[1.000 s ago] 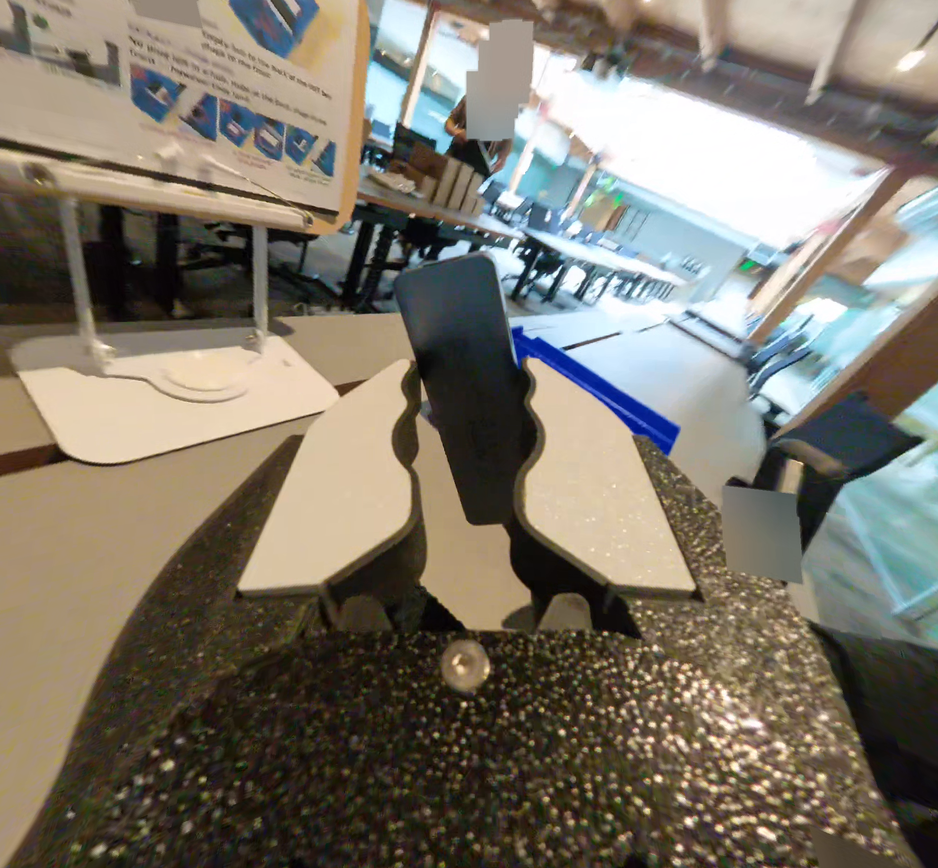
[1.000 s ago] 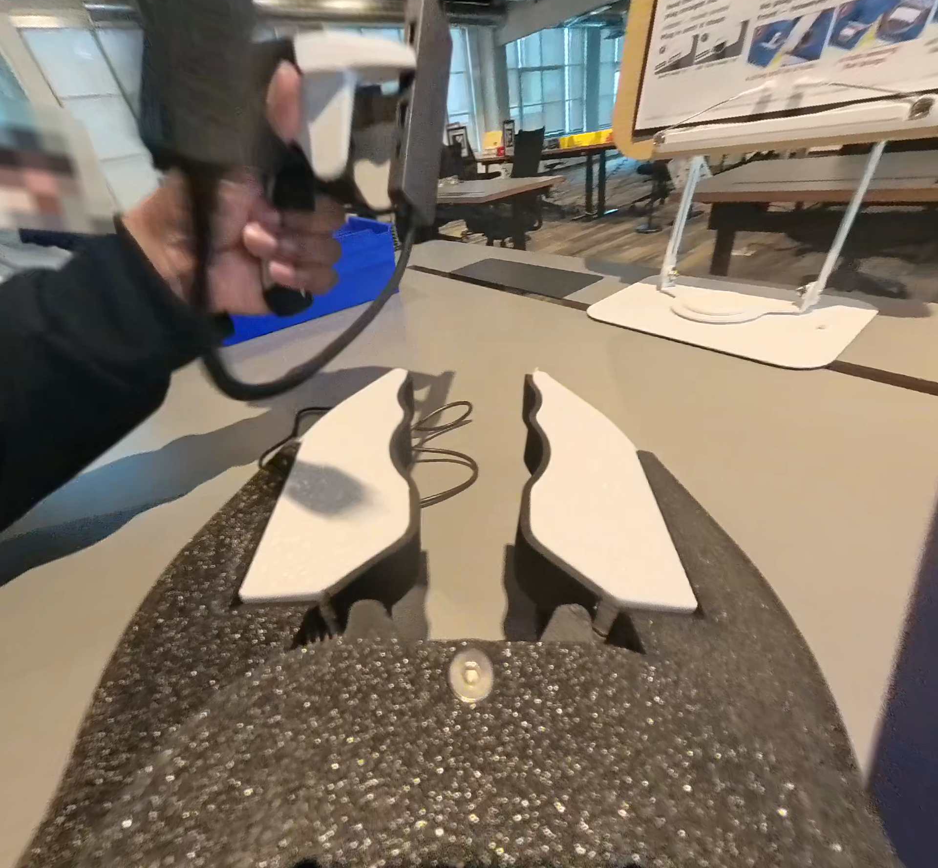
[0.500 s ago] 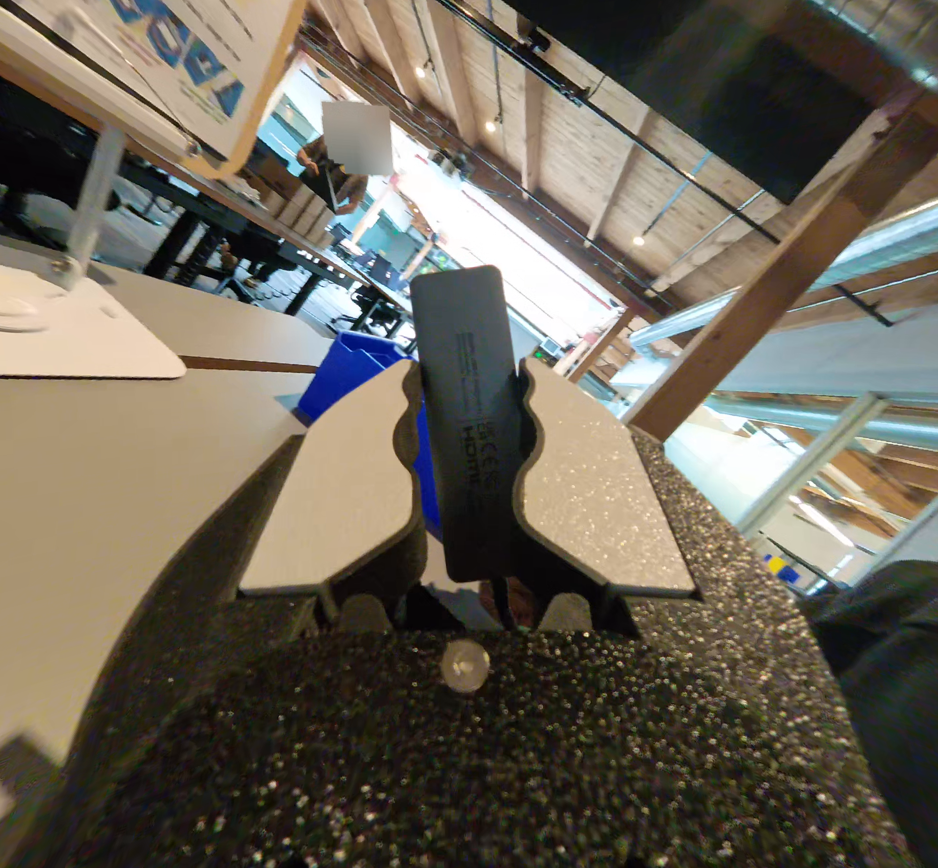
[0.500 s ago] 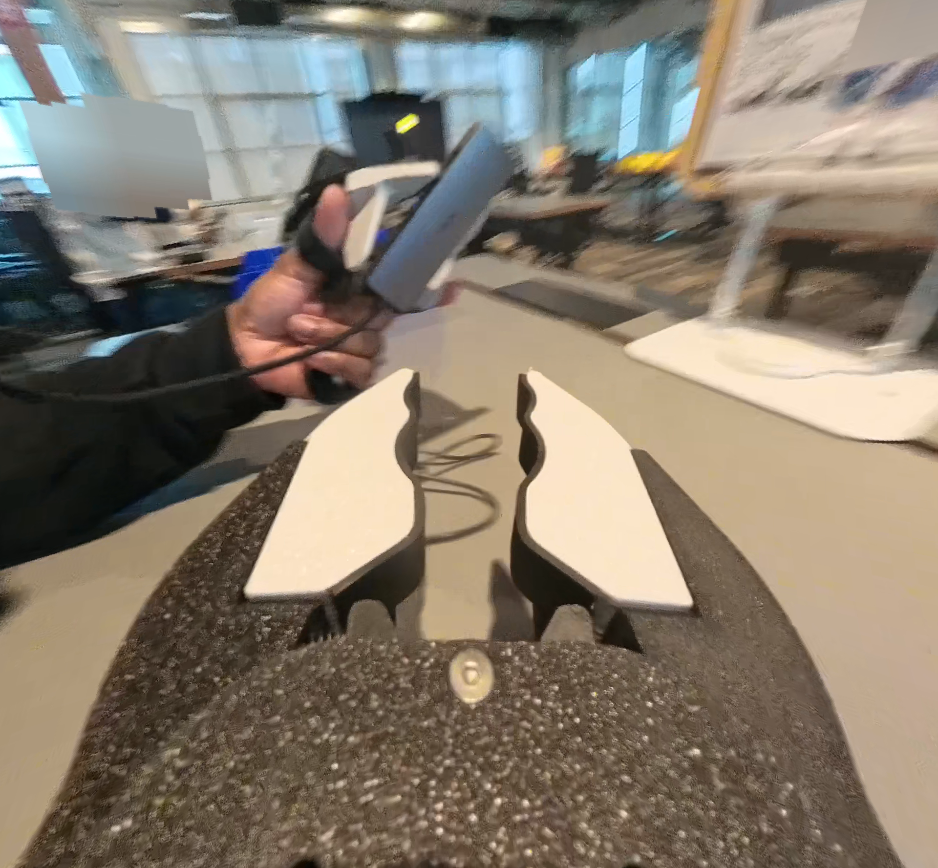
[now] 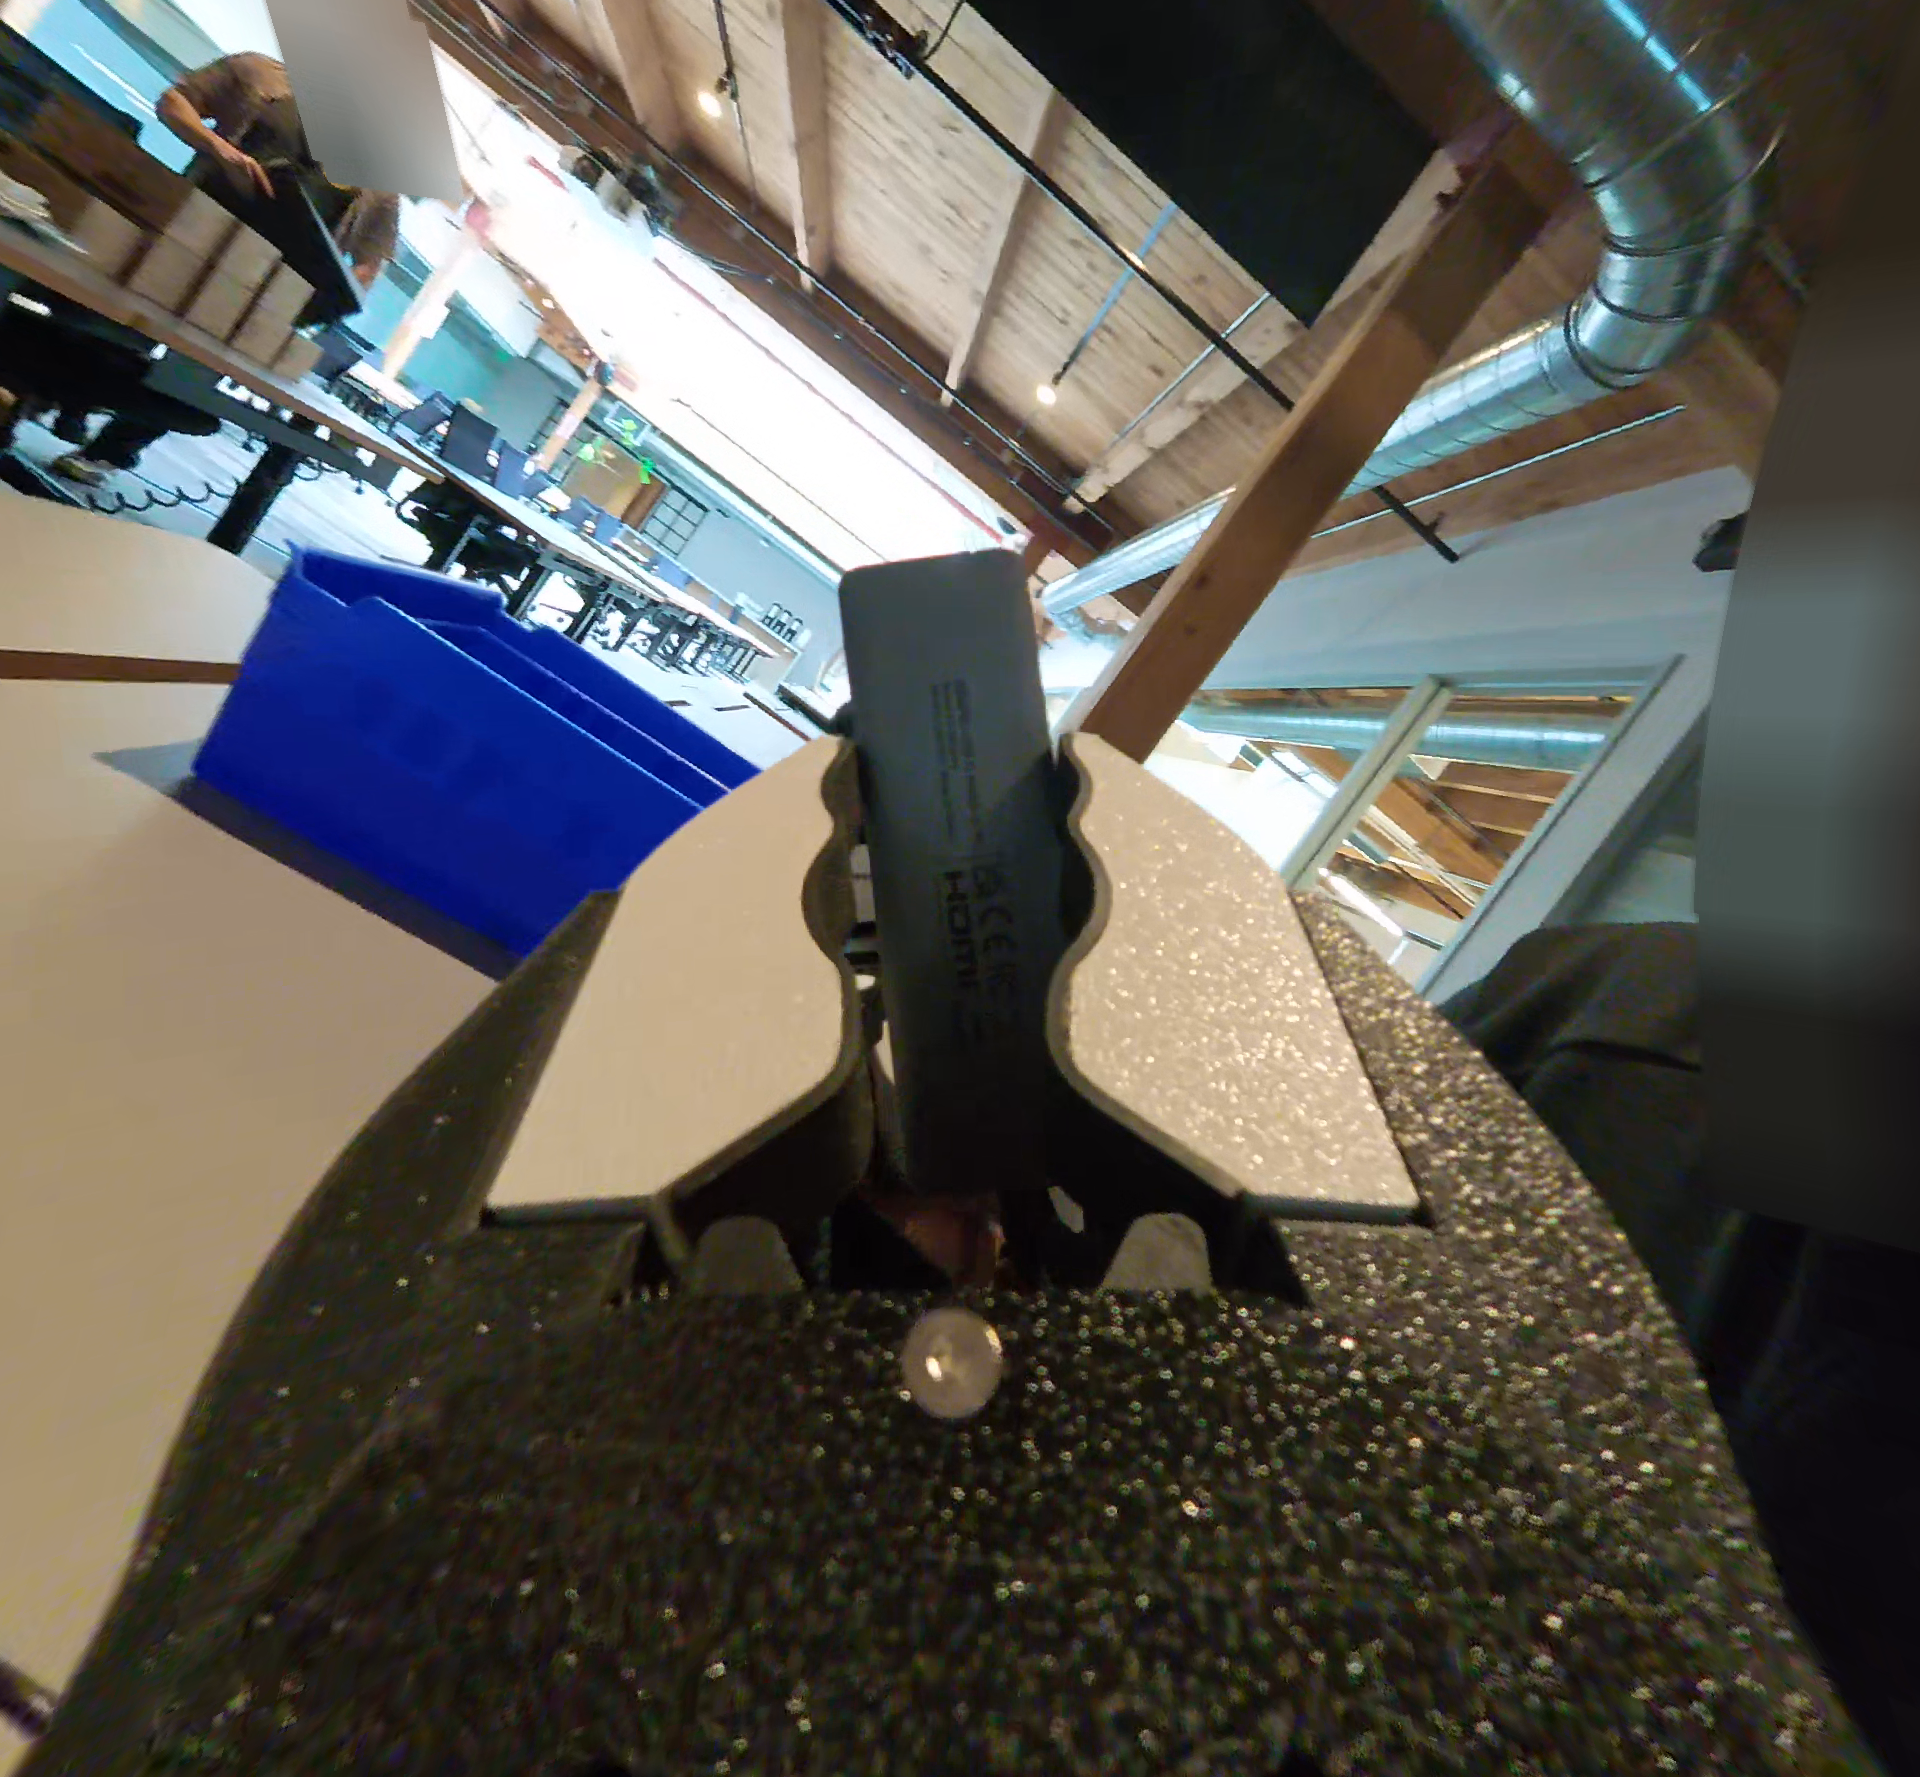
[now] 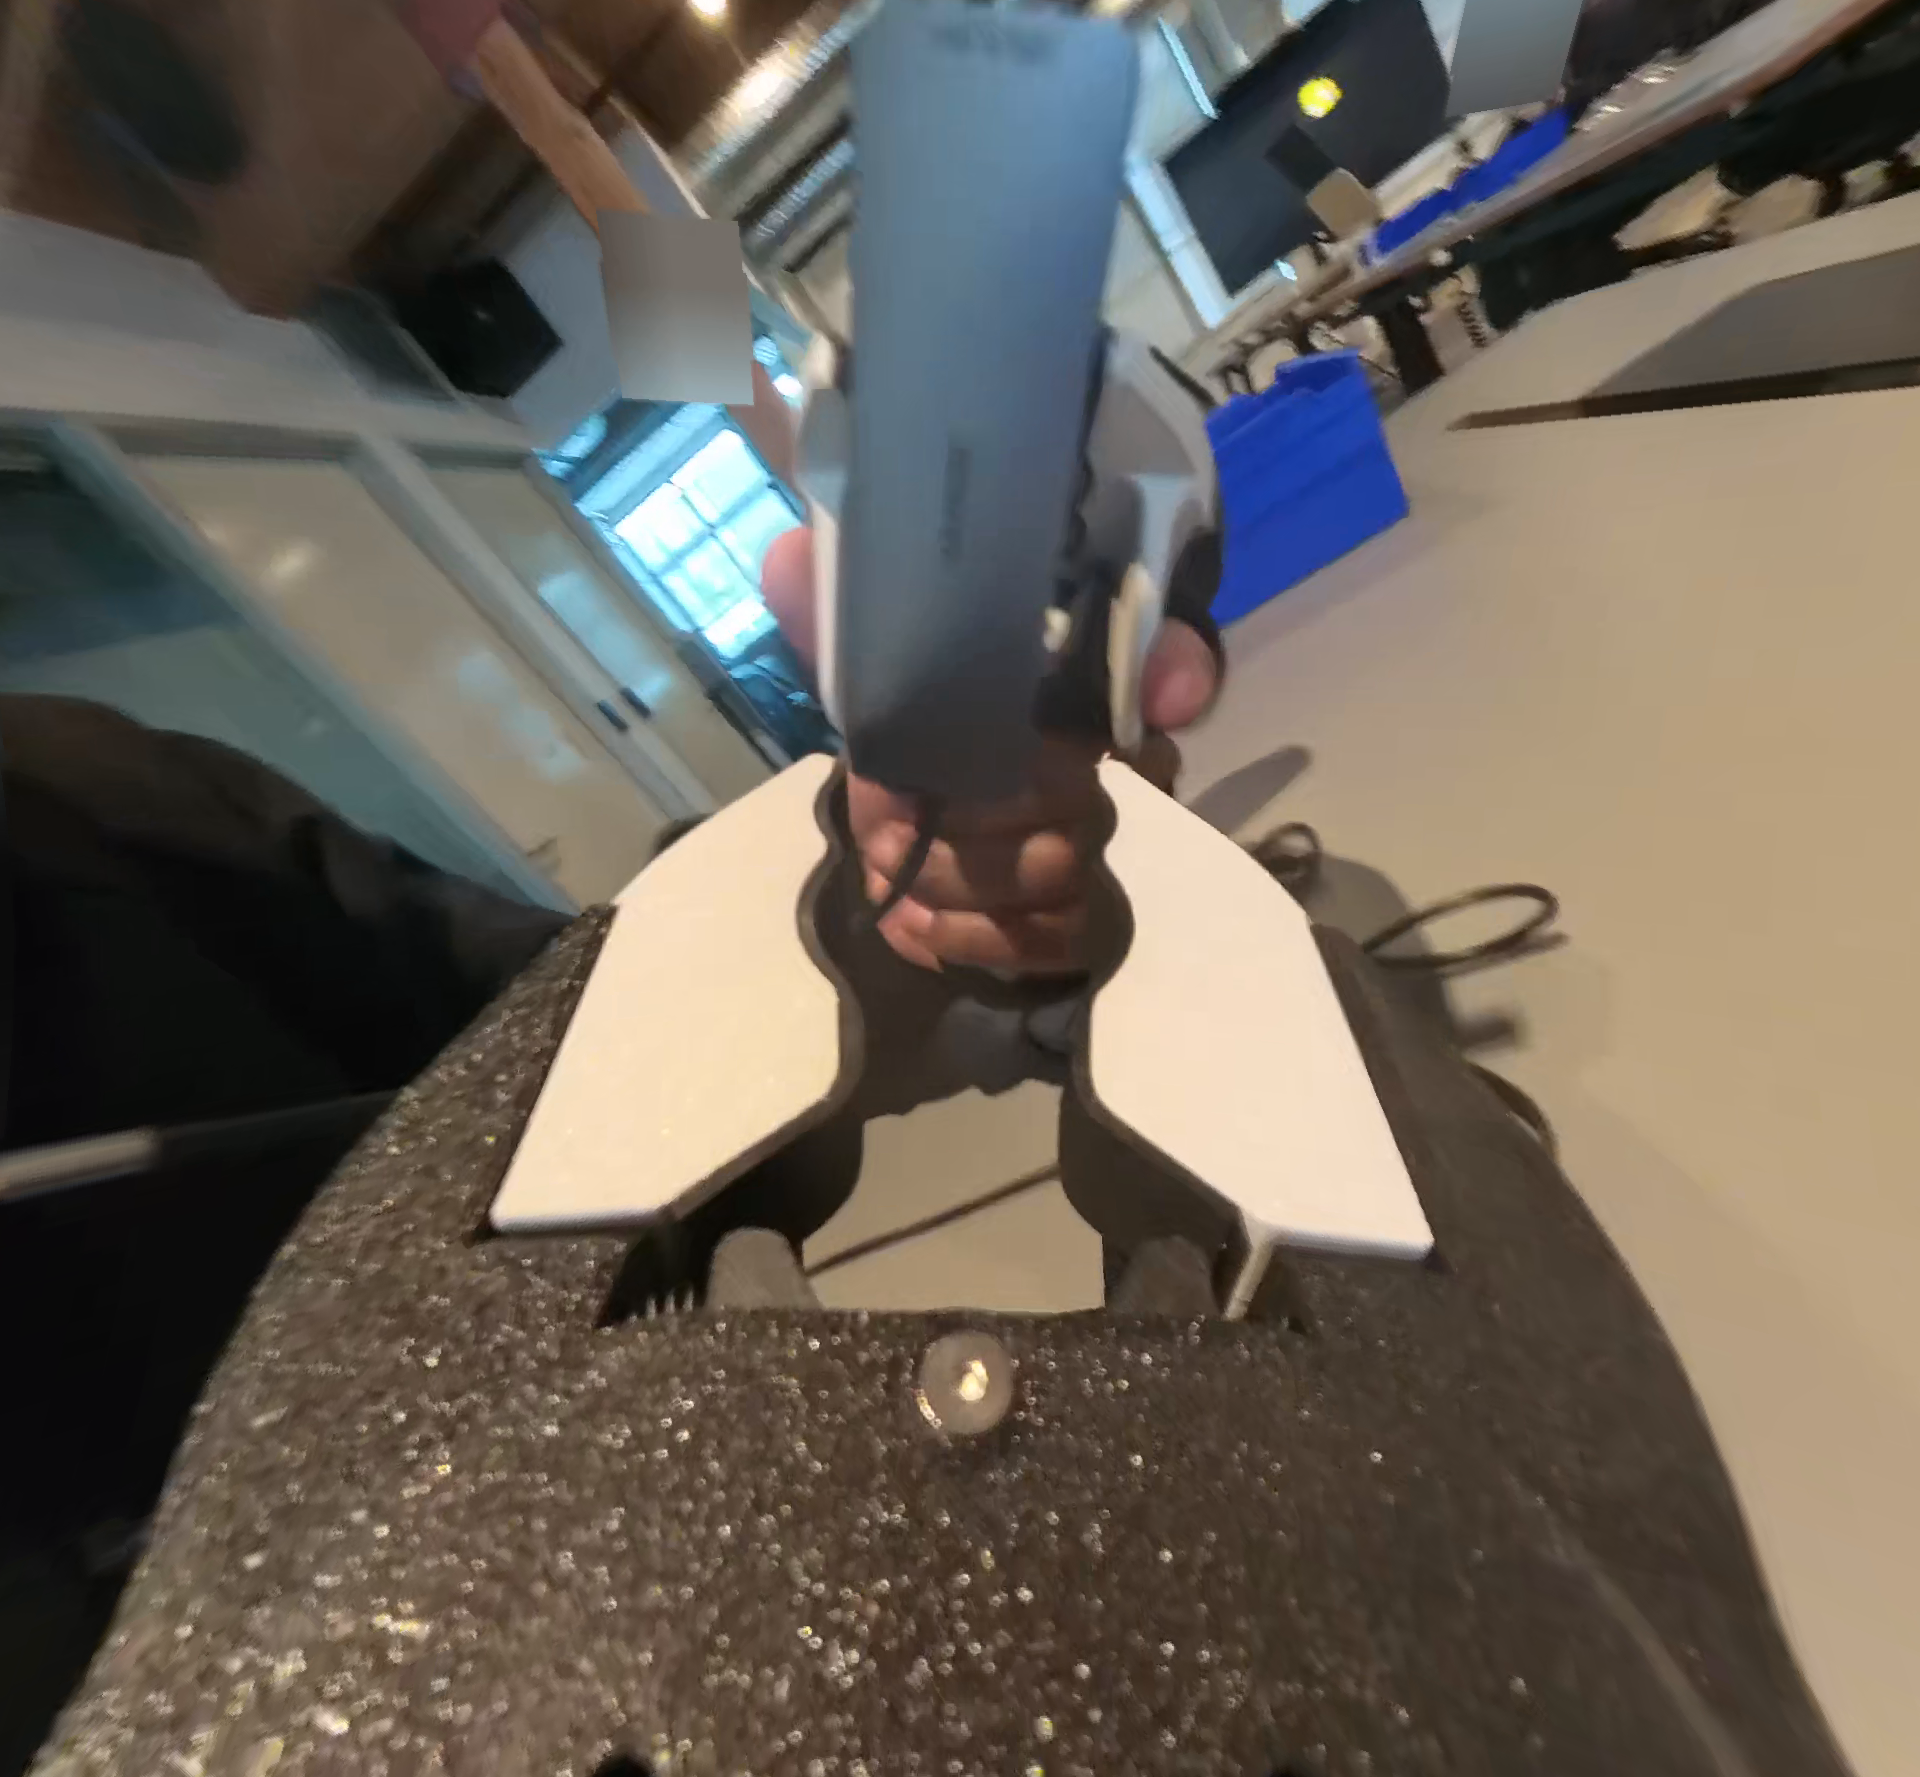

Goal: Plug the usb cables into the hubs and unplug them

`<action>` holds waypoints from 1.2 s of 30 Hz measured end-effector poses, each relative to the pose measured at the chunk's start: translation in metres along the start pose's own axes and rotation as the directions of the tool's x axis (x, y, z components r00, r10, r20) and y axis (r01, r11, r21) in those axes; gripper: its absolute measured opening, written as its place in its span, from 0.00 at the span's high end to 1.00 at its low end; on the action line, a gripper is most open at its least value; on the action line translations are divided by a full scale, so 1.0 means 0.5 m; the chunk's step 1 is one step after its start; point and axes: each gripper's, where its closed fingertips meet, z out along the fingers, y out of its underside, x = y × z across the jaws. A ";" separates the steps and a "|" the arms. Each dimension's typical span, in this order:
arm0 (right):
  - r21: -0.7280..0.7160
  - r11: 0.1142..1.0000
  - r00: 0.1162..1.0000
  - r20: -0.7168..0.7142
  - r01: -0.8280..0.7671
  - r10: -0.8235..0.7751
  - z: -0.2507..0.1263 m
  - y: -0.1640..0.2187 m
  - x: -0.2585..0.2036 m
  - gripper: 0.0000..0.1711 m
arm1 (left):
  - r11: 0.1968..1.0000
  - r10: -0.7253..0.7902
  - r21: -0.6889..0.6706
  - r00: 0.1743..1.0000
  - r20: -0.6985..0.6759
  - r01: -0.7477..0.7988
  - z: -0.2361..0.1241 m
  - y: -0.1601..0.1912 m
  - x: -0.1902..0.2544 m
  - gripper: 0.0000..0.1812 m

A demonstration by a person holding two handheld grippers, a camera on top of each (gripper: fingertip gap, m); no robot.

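My left gripper [image 5: 956, 761] is shut on a slim dark grey USB hub [image 5: 935, 647], which stands up between the jaws and points toward the ceiling. In the right wrist view the same hub [image 6: 977, 377] is held upright just beyond my right gripper [image 6: 966, 777], which is open and empty. The hand [image 6: 977, 896] holding the left gripper sits between the right fingertips' line of sight. A thin black lead [image 6: 894, 875] hangs from the hub's lower end. A loose black cable [image 6: 1455, 917] lies coiled on the table to the right.
A blue plastic bin [image 5: 416, 751] stands on the grey table [image 5: 156, 1000] to the left; it also shows in the right wrist view [image 6: 1299, 480]. A dark sleeve [image 5: 1610, 1052] is at the right. A person [image 5: 260, 138] works at a far desk. My right fingertips sit around 6 cm from my left ones.
The left gripper has tilted further upward with the hub. The hub has come from the upper left to directly in front of the open right gripper, which has swung up and toward it.
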 end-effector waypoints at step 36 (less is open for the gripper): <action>0.067 0.998 0.999 -0.041 0.022 -0.020 -0.051 -0.012 -0.004 0.79 | 0.856 0.425 -0.392 0.891 0.161 -0.337 -0.095 -0.005 -0.014 0.81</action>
